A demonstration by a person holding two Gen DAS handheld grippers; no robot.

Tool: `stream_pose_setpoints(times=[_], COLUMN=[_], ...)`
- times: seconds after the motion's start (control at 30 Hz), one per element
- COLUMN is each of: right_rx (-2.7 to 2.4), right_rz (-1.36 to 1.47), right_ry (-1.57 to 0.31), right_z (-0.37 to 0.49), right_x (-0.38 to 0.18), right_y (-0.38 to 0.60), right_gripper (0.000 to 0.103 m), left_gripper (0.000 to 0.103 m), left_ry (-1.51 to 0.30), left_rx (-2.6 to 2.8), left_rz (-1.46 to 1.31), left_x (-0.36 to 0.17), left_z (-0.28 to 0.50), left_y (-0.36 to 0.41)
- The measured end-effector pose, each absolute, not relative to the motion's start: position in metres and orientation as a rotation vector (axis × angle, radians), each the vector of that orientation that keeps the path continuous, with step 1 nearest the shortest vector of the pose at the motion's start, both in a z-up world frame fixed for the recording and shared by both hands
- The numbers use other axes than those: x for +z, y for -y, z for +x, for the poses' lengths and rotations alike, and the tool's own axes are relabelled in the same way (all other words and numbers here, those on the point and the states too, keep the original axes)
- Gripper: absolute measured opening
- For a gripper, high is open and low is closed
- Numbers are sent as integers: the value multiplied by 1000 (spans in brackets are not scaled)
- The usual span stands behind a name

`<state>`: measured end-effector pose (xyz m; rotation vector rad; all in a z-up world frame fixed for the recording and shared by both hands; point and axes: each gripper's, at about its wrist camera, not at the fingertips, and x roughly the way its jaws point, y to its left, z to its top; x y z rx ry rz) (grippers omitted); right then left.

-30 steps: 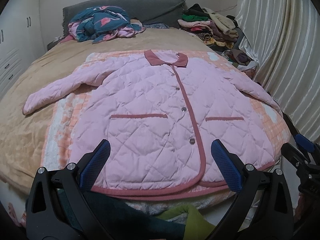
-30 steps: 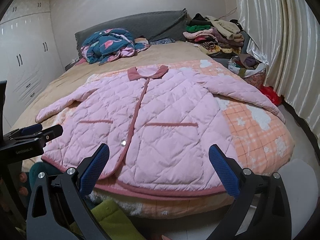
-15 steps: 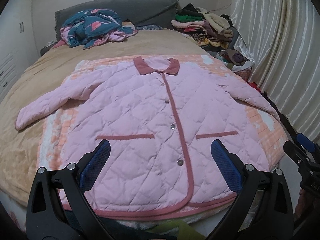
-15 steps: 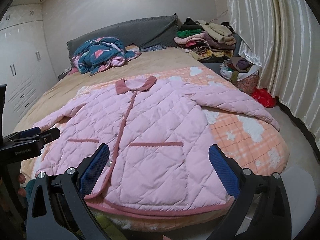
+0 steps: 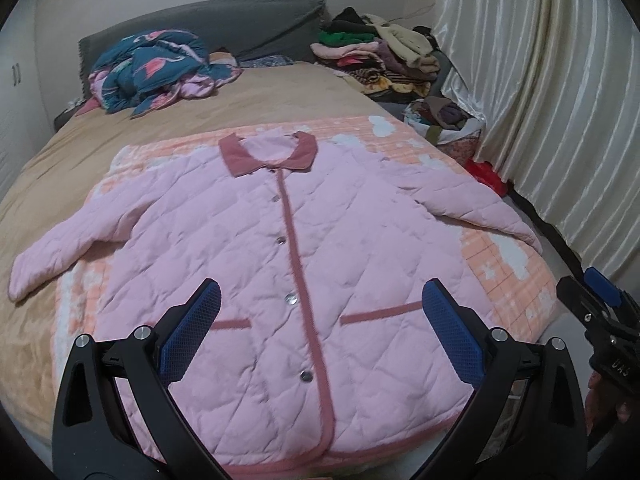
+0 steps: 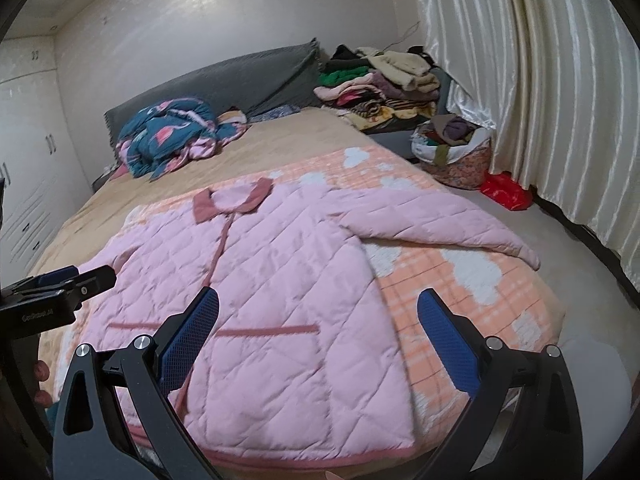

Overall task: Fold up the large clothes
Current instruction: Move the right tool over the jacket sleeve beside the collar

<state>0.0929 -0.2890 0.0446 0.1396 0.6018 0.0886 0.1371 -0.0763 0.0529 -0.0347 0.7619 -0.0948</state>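
A pink quilted jacket (image 5: pixel 304 264) with a dark pink collar and trim lies flat and buttoned on the bed, sleeves spread to both sides; it also shows in the right wrist view (image 6: pixel 280 288). My left gripper (image 5: pixel 320 312) is open and empty, held above the jacket's lower front near the hem. My right gripper (image 6: pixel 318 320) is open and empty, above the jacket's right lower part. The right gripper's body shows at the right edge of the left wrist view (image 5: pixel 600 312). The left gripper's body shows at the left edge of the right wrist view (image 6: pixel 56 292).
An orange checked blanket (image 5: pixel 508 248) lies under the jacket on a tan bedspread (image 5: pixel 280 96). A blue patterned garment (image 5: pixel 152 68) is bunched near the grey headboard (image 5: pixel 224 28). A pile of clothes (image 5: pixel 380 56), a full basket (image 6: pixel 456 152) and curtains (image 6: pixel 540 100) stand to the right.
Both grippers have risen and moved forward over the bed's foot, so the jacket's hem now sits lower in both views. The jaws stay open. The jacket has not moved.
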Motion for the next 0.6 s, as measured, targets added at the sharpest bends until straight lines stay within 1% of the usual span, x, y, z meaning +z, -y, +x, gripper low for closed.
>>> stream_pose_setpoints(times=[0.6], right_rx=[-51], right_rz=[231], right_ry=[-536], right_z=[115], right_x=[61], right_y=[364], right_gripper=[99], left_gripper=[94], left_ry=[-747], left_rx=[-157], left_rz=[7], left_x=[77], left_z=[175], left_y=[138])
